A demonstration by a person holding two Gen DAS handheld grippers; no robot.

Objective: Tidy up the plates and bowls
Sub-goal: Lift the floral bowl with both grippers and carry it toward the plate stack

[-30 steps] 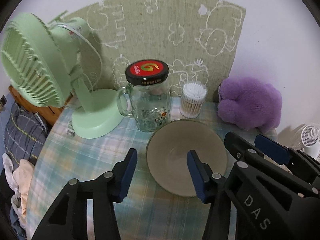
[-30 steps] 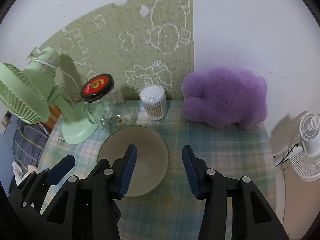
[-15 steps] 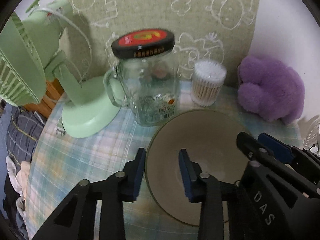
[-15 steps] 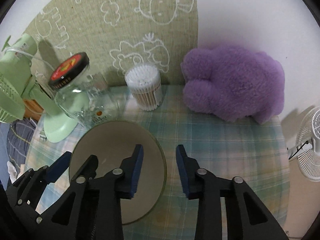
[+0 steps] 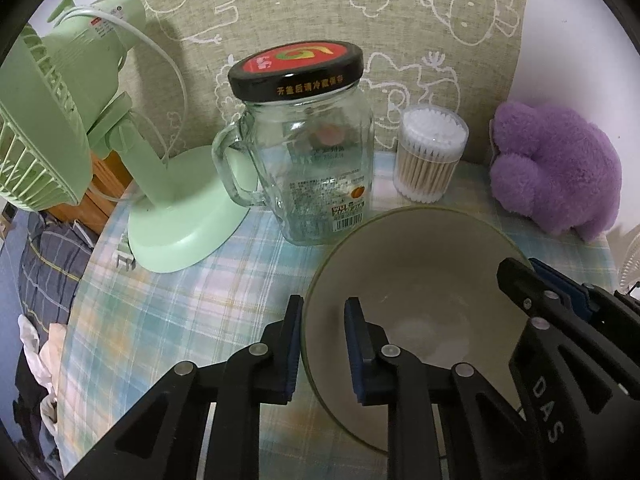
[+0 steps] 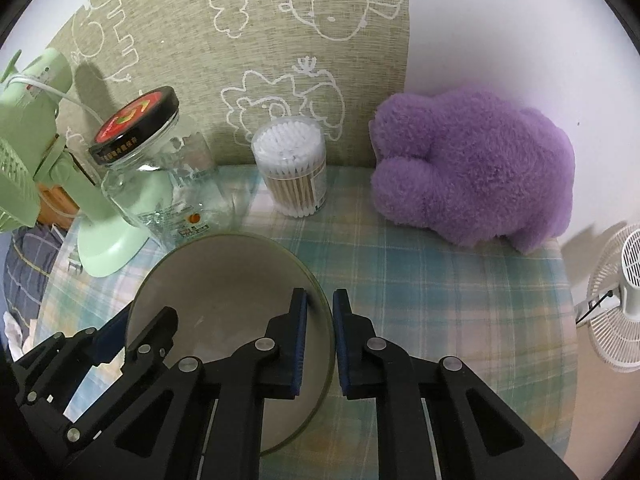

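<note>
We have the left gripper (image 5: 323, 344) clamped on the near-left rim of the grey-green bowl (image 5: 416, 280), the right gripper (image 6: 320, 334) clamped on its opposite rim. The grasp looks complete; next comes a level, matched lift. The bowl sits upright, mouth up, round with no long axis, on the plaid tablecloth (image 6: 440, 280), just before the glass jar (image 5: 312, 168).

The green fan (image 5: 36, 128) (its grille) and the white fan (image 6: 616, 300) run off-frame.
</note>
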